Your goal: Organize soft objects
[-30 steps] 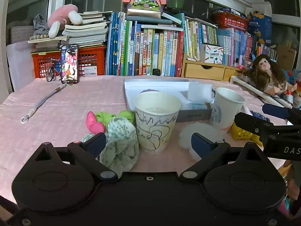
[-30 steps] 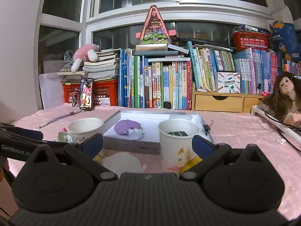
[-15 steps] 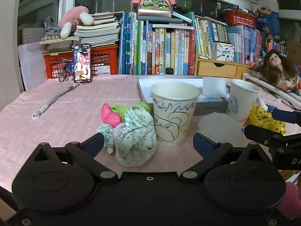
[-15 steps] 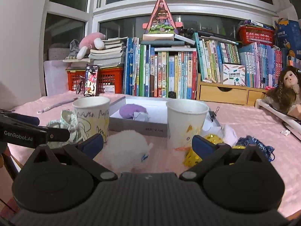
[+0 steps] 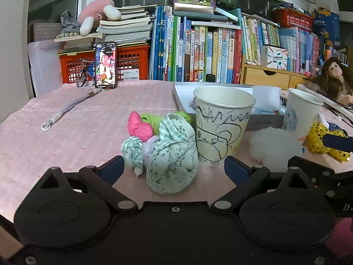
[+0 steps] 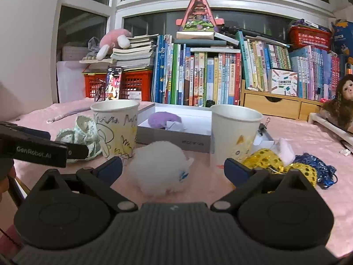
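Fluffy white pompom (image 6: 160, 167) is lying on pink tablecloth (image 6: 297, 137), between doodled paper cups, framed by right gripper (image 6: 173, 169), fingers spread, empty. Left gripper (image 5: 174, 169), likewise spread, is facing mint floral cloth bundle (image 5: 173, 163). Advice: centre, lower, squeeze gently.

Pink-clothed table (image 5: 72, 132) carries two paper cups (image 5: 222, 121), box (image 6: 176, 137), soft toys (image 6: 161, 172).

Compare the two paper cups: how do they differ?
The left paper cup carries black scribbles with yellow patches; the right paper cup is mostly plain, with a small yellow figure low on its wall. The left cup stands next to the green floral cloth bundle; the right cup has the gold sequin piece at its base. Both stand upright and open-topped on the pink tablecloth.
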The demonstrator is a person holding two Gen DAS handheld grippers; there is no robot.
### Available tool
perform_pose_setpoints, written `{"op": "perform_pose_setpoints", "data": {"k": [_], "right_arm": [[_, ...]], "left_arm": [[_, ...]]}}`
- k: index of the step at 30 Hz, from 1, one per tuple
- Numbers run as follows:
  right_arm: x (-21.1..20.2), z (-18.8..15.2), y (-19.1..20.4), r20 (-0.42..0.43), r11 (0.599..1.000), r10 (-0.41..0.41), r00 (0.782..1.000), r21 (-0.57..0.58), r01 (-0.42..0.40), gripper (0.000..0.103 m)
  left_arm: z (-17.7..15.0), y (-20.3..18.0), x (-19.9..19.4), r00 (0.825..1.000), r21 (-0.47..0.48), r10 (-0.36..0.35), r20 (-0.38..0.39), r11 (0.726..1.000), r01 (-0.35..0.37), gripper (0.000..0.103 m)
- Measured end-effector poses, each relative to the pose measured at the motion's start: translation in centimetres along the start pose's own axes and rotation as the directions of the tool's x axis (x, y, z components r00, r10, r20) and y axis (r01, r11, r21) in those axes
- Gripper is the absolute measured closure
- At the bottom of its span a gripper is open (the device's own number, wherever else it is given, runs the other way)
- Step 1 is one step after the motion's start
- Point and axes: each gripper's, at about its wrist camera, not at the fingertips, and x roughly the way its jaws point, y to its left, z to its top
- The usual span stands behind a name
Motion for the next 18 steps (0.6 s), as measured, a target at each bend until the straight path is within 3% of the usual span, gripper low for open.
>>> {"op": "perform_pose_setpoints", "data": {"k": [4,9,18], "right_arm": [[0.5,-0.1,0.7,-0.005,1.000,0.005,1.000,-0.022,-0.005,0.003],[1.0,-0.3,1.3,-0.019,0.999,0.004,1.000,-0.043,-0.005,0.006],[2.5,0.0,1.5,-0.053,0.999,-0.022,0.998,-0.025,0.021,0.009]], "left_arm": [[0.0,0.0,0.4,1.000,0.002,0.003,-0.003,1.000,-0.003,0.008],[0.0,0.1,1.0,1.000,-0.015,0.003,-0.018,1.000,-0.003,0.021],[0.4,0.1,2.2,0.999,0.010,0.050,-0.004,0.999,-0.050,0.016]]}}
